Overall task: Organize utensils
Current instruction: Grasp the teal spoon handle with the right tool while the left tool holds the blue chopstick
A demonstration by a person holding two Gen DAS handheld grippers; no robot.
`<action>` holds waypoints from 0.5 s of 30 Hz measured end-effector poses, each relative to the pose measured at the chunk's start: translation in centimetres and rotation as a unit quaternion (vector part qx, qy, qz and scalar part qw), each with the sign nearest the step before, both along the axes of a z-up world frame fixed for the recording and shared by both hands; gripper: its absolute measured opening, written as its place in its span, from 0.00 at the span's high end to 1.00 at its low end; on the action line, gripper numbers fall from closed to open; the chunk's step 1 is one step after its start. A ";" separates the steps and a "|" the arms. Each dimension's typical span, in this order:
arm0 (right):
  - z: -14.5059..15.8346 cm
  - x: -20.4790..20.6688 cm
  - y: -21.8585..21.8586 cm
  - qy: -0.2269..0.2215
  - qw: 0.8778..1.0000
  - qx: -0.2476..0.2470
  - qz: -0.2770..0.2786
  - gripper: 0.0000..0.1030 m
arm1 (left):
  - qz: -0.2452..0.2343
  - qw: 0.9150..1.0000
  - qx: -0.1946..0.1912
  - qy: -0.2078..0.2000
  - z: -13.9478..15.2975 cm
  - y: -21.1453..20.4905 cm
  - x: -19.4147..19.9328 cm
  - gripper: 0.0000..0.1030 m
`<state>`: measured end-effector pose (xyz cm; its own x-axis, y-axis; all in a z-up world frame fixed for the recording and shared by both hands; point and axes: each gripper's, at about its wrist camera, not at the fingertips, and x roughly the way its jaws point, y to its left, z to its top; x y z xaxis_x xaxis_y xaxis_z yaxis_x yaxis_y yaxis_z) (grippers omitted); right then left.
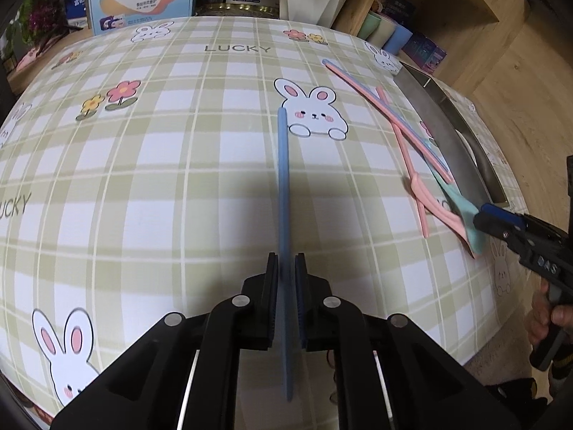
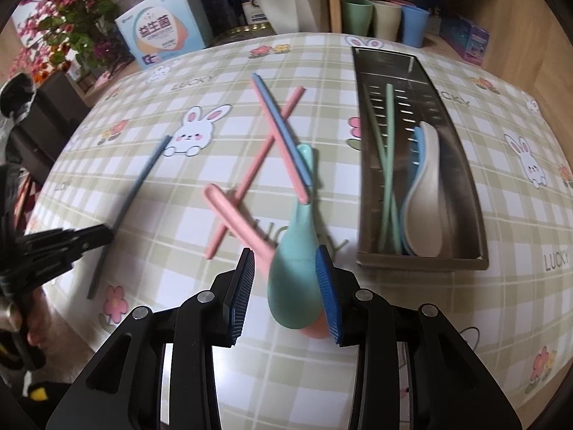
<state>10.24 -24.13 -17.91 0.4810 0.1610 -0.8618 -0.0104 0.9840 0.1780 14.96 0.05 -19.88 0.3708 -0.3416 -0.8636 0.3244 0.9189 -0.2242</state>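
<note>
Two claws work over the checked surface (image 1: 143,179). Left claw (image 1: 285,272) pinches a blue chopstick (image 1: 283,179) whose far tip lies by a printed rabbit. Right claw (image 2: 286,283), half spread, holds a teal spoon (image 2: 297,268) atop a pink spoon (image 2: 232,211), just left of the steel tray (image 2: 462,179) containing green chopsticks (image 2: 386,165).

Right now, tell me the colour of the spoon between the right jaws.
Mint green spoon, clearest in the right wrist view.
</note>
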 end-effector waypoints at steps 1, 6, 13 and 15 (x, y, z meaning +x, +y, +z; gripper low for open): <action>0.0 0.0 0.2 0.001 1.000 0.005 0.005 0.65 | 0.001 1.000 -0.001 -0.002 0.0 -0.1 0.3 0.91; -0.1 1.0 0.6 0.007 1.000 -0.004 0.008 0.65 | 0.007 1.000 -0.001 -0.010 0.0 -0.3 0.9 0.91; -0.7 3.5 0.2 0.028 1.000 -0.004 -0.005 0.65 | 0.012 1.000 -0.021 -0.020 -0.3 0.1 0.8 0.91; -1.1 4.1 0.3 0.039 0.999 0.006 -0.012 0.65 | 0.018 0.999 -0.032 -0.018 -0.4 0.4 0.8 0.91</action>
<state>14.33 -23.78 -18.98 0.4162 0.1608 -0.8949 0.0267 0.9816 0.1889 15.77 0.45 -20.24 0.4137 -0.3825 -0.8262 0.3011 0.9139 -0.2723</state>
